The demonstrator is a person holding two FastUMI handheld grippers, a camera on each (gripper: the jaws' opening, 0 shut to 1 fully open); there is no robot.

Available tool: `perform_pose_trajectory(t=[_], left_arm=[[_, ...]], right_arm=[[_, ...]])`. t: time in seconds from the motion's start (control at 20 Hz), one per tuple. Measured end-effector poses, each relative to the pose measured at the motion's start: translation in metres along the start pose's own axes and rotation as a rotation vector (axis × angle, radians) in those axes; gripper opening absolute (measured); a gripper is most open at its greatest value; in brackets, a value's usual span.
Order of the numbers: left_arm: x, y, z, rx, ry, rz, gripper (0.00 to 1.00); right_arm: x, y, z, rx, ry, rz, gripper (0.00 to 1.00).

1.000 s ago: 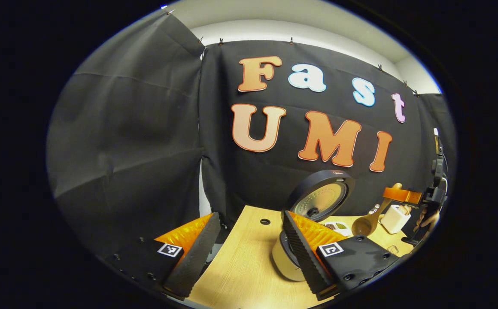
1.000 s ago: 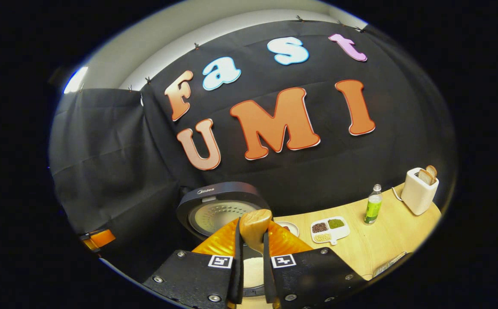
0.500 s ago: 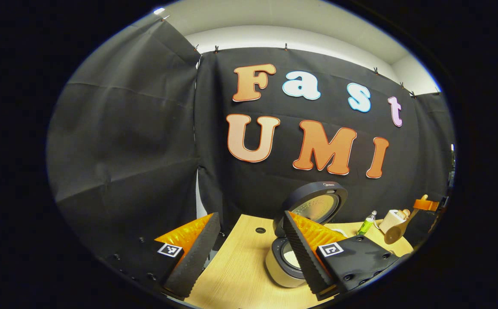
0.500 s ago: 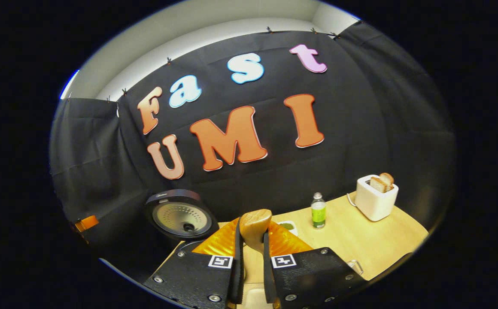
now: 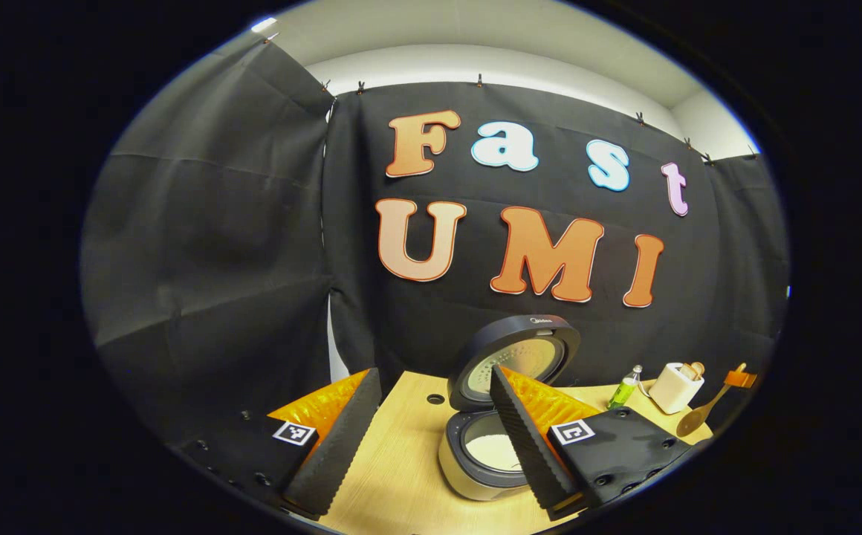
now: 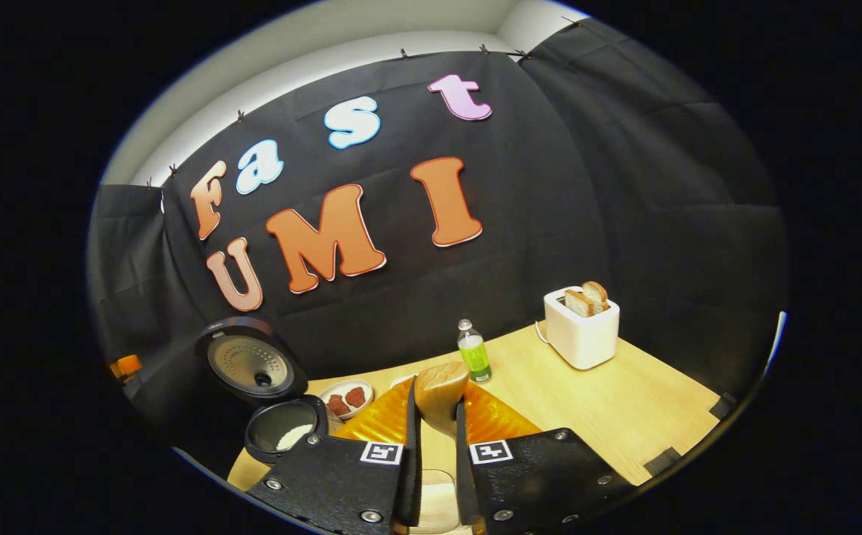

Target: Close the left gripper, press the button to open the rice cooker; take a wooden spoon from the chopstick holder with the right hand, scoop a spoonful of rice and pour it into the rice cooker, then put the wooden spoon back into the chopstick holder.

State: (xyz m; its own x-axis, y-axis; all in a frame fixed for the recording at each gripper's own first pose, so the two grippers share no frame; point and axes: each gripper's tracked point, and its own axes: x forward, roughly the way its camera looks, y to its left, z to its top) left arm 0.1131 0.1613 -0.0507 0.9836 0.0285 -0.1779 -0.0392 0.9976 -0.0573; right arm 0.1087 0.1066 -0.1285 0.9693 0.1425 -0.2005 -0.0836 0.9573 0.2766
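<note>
The rice cooker [image 5: 475, 464] stands open on the wooden table, its lid [image 5: 514, 360] up and white rice in the pot. My left gripper [image 5: 434, 374] hangs open in front of it with nothing between its fingers. Far right, the wooden spoon [image 5: 698, 417] is in the air, bowl down, held by the right gripper [image 5: 740, 377]. In the right gripper view my right gripper [image 6: 437, 400] is shut on the wooden spoon's handle [image 6: 442, 379], whose end sticks up between the fingers. The open cooker [image 6: 282, 432] lies lower left of it.
A white toaster [image 6: 581, 328] with bread slices and a green bottle [image 6: 474, 355] stand at the table's back. A small plate [image 6: 345, 397] with red pieces sits beside the cooker. The left gripper [image 6: 125, 366] shows at the far left edge.
The right gripper has carried the spoon to the right, away from the cooker. The left gripper's view has shifted, so the cooker's pot now shows fully.
</note>
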Motion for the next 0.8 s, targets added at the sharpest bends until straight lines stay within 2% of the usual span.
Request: perform_pose_trajectory(t=[0.05, 0.1, 0.15, 0.25, 0.5, 0.8], left_arm=[[-0.002, -0.003, -0.002, 0.000, 0.002, 0.003, 0.97], [-0.003, -0.005, -0.003, 0.000, 0.005, 0.009, 0.97], [-0.005, -0.006, -0.002, -0.001, 0.005, 0.017, 0.97], [-0.011, -0.010, -0.001, -0.002, 0.001, 0.032, 0.97], [-0.022, -0.015, 0.005, 0.019, -0.029, 0.085, 0.97], [-0.031, -0.042, 0.000, 0.023, -0.010, 0.074, 0.97]], right_arm=[[0.003, -0.009, -0.008, 0.004, 0.011, -0.009, 0.19], [0.006, -0.019, -0.017, 0.015, 0.025, -0.019, 0.24], [0.009, -0.029, -0.028, 0.030, 0.042, -0.029, 0.19], [0.020, -0.045, -0.051, 0.058, 0.072, -0.033, 0.19], [0.044, -0.063, -0.090, 0.122, 0.126, -0.008, 0.18], [0.059, -0.082, -0.130, 0.239, 0.197, 0.044, 0.19]])
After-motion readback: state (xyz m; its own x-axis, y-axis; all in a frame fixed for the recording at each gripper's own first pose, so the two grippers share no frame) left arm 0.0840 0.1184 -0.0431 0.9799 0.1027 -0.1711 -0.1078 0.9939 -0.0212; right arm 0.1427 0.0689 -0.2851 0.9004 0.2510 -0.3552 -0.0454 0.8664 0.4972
